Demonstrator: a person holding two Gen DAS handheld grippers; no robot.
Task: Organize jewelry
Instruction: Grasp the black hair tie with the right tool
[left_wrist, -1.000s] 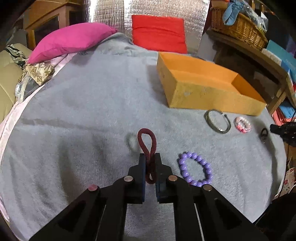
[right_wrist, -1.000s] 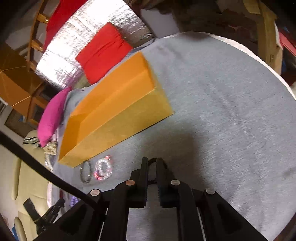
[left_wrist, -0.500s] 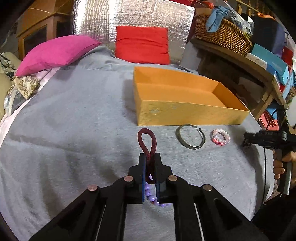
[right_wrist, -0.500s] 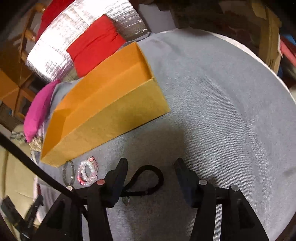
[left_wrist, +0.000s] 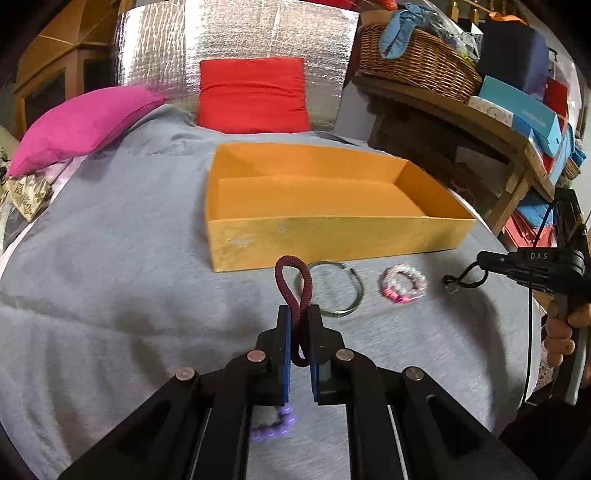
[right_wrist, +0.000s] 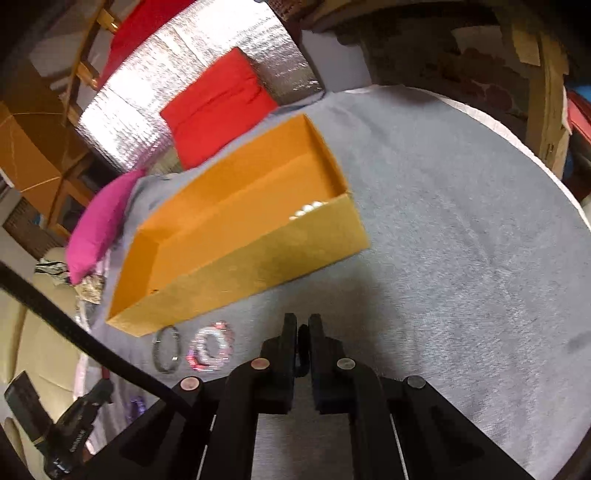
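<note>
Left wrist view: the left hand-held gripper (left_wrist: 299, 314) is clamped on a dark red corded bracelet (left_wrist: 293, 284) whose loop stands up past its fingertips, with a purple bead bracelet (left_wrist: 275, 424) blurred beneath it, a thin metal bangle (left_wrist: 332, 288) and a pink-and-white bead bracelet (left_wrist: 402, 283) just ahead, and an orange box (left_wrist: 332, 236) beyond them on the grey tabletop (left_wrist: 110, 277). Right wrist view: the right hand-held gripper (right_wrist: 303, 328) is pinched nearly closed on a thin black cord bracelet (right_wrist: 302, 350), with the box ahead to its left.
</note>
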